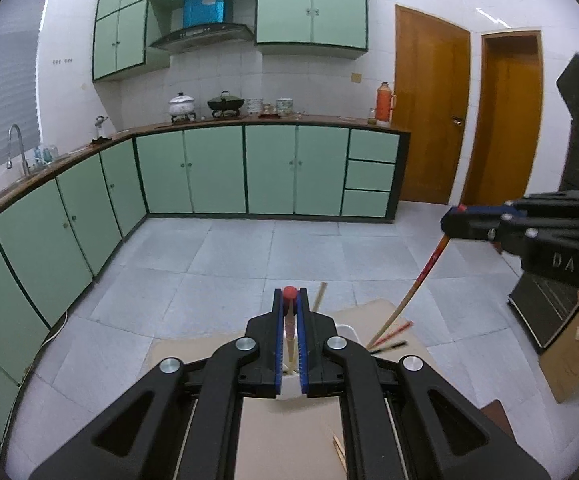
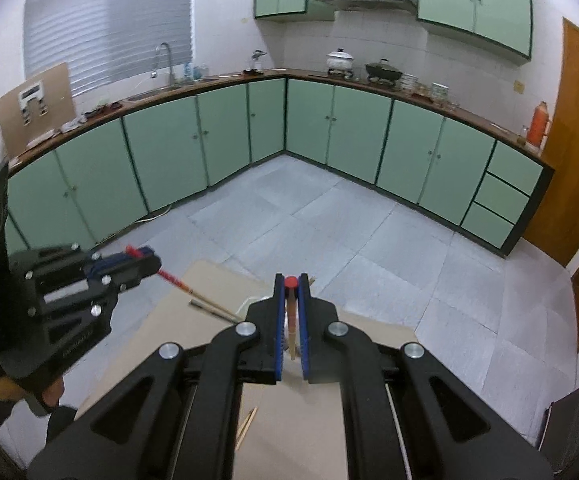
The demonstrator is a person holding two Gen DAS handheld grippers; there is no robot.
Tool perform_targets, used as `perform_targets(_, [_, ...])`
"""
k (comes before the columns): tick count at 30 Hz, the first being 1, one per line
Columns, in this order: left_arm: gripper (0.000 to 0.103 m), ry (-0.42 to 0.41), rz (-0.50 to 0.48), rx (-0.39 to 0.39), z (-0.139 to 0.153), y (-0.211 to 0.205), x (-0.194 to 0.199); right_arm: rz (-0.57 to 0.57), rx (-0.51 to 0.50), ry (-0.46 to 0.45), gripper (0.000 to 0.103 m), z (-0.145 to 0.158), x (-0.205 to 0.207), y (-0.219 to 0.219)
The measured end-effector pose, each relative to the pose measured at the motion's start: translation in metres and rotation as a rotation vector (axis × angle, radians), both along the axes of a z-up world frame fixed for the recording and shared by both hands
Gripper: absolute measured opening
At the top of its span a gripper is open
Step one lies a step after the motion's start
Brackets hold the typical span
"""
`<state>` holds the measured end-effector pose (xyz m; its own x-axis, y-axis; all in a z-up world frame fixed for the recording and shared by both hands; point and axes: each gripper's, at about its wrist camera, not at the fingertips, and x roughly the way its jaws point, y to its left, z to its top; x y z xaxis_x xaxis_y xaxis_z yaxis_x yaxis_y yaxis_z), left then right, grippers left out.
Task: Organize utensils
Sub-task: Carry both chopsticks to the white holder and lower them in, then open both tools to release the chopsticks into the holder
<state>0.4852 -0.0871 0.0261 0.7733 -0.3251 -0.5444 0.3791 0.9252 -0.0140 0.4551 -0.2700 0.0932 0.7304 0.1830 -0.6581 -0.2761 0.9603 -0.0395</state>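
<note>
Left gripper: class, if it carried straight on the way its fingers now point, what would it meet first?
The left gripper, shut on a red-tipped chopstick, points past the table edge over open floor; probably nothing until the green cabinets, though depth is unclear.

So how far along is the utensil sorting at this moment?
Midway, it seems. Already standing in the white holder: a few chopsticks. In hand: the left gripper and the right gripper are each shut on a red-tipped chopstick, lowering toward the holder. Left: loose chopsticks on the board.
</note>
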Motion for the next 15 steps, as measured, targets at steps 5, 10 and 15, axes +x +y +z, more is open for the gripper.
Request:
perform_targets(5, [0.006,0.054,0.015,0.000,-0.037,-0.004,0.035,-0.035,-0.006,0.055,0.005,-0.044,0.036,-0.008])
perform_targets(10, [0.007,0.112,0.032,0.007,-0.070,-0.001,0.049,-0.032,-0.021,0.120,0.007,-0.085,0.043,-0.008])
perform_targets(15, [0.023,0.114,0.023,0.008,-0.072,0.008,0.040,-0.031,0.002,0.079,0.024,-0.086,0.023,-0.012])
